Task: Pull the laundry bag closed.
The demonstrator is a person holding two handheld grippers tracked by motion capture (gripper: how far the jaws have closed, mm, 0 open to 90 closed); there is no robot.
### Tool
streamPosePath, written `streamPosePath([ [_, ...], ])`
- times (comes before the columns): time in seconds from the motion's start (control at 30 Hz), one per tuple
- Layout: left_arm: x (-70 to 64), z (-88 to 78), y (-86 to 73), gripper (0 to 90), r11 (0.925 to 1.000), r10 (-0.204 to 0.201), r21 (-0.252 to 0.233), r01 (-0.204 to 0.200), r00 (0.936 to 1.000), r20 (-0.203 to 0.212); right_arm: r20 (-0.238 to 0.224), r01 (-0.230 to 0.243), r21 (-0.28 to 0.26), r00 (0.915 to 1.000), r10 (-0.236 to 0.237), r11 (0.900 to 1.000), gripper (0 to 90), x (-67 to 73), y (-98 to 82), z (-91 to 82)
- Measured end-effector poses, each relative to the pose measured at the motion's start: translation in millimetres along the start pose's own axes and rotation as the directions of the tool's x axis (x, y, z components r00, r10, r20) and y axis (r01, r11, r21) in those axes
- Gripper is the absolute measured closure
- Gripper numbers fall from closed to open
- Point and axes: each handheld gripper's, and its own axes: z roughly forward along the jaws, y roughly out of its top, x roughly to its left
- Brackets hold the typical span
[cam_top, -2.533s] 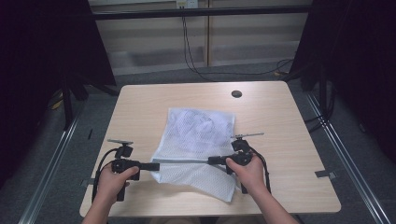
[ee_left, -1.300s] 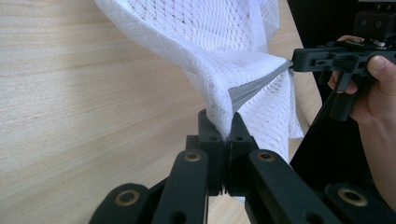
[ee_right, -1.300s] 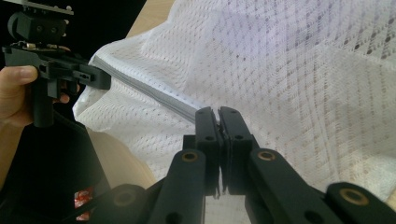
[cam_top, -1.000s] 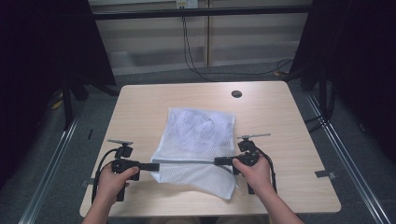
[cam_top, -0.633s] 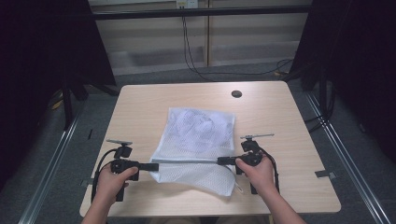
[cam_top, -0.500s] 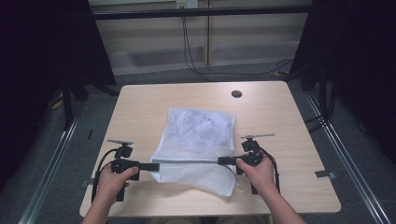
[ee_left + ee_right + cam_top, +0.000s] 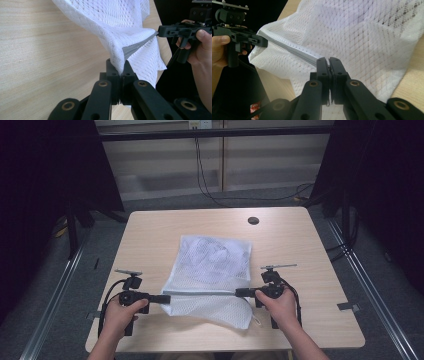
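Note:
A white mesh bag (image 7: 215, 262) lies in the middle of the wooden table (image 7: 150, 235), its near part lifted. A grey zipper band (image 7: 202, 294) along that part runs taut between my two grippers. My left gripper (image 7: 167, 298) is shut on the band's left end; in the left gripper view its jaws (image 7: 122, 68) pinch the mesh (image 7: 112, 25) and band (image 7: 137, 46). My right gripper (image 7: 239, 293) is shut on the right end; in the right gripper view its jaws (image 7: 329, 61) clamp the band (image 7: 292, 50). Each view shows the other gripper farther off (image 7: 160, 31) (image 7: 265, 42).
A small black round disc (image 7: 253, 220) sits on the table near its far edge. Cables (image 7: 260, 197) trail on the floor behind the table. Metal rails (image 7: 370, 290) run along both sides. Both hands are close to the table's front edge.
The right hand has shifted a little to the right with the band in its gripper, which pulled the band straighter. The left hand has stayed in place.

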Motion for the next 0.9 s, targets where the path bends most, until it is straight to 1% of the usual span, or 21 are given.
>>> streamPosePath([
  [0.03, 0.2, -0.1, 0.1, 88.6, 1.0000, 0.002, -0.001, -0.002, 1.0000, 0.000, -0.006, -0.002, 0.002, 1.0000, 0.002, 1.000, 87.4, 0.1, 0.0, -0.2],
  [0.07, 0.7, -0.4, 0.2, 88.6, 0.9999, 0.013, 0.005, -0.013, 0.9999, -0.003, -0.008, -0.001, 0.003, 1.0000, 0.001, 1.000, 87.4, 0.1, -0.2, -0.4],
  [0.1, 0.7, -0.3, 0.1, 88.6, 0.9999, 0.014, 0.005, -0.014, 0.9999, -0.003, -0.007, -0.001, 0.005, 1.0000, 0.001, 1.000, 87.3, 0.3, -0.6, -0.5],
  [0.23, 0.3, 0.6, 0.1, 88.6, 0.9999, 0.010, -0.001, -0.010, 0.9999, -0.004, -0.005, 0.000, 0.006, 1.0000, 0.000, 1.000, 87.4, 0.1, -1.1, -1.3],
  [0.43, 0.5, 0.2, -0.1, 88.6, 0.9999, 0.014, 0.003, -0.014, 0.9999, -0.009, -0.005, -0.002, 0.005, 1.0000, 0.002, 1.000, 87.4, 0.2, -1.2, -1.5],
  [0.47, 0.0, -0.1, -0.1, 88.6, 1.0000, 0.001, 0.001, -0.001, 1.0000, -0.003, 0.003, 0.000, 0.006, 1.0000, 0.000, 1.000, 87.4, 0.0, -1.3, -1.6],
  [0.53, 0.6, -0.4, -0.4, 88.6, 1.0000, -0.002, -0.003, 0.002, 1.0000, -0.002, 0.004, -0.002, 0.009, 1.0000, 0.002, 1.000, 87.4, -1.2, -1.8, -2.3],
  [0.63, 0.9, 0.3, -0.1, 88.6, 0.9999, 0.011, 0.004, -0.011, 0.9999, -0.002, 0.003, -0.005, 0.005, 1.0000, 0.005, 1.000, 87.4, -2.6, -2.5, -3.3],
  [0.9, 0.3, 0.4, 0.1, 88.6, 1.0000, 0.008, -0.002, -0.008, 1.0000, 0.000, -0.002, -0.005, 0.006, 1.0000, 0.005, 1.000, 87.4, -2.8, -3.3, -5.1],
])
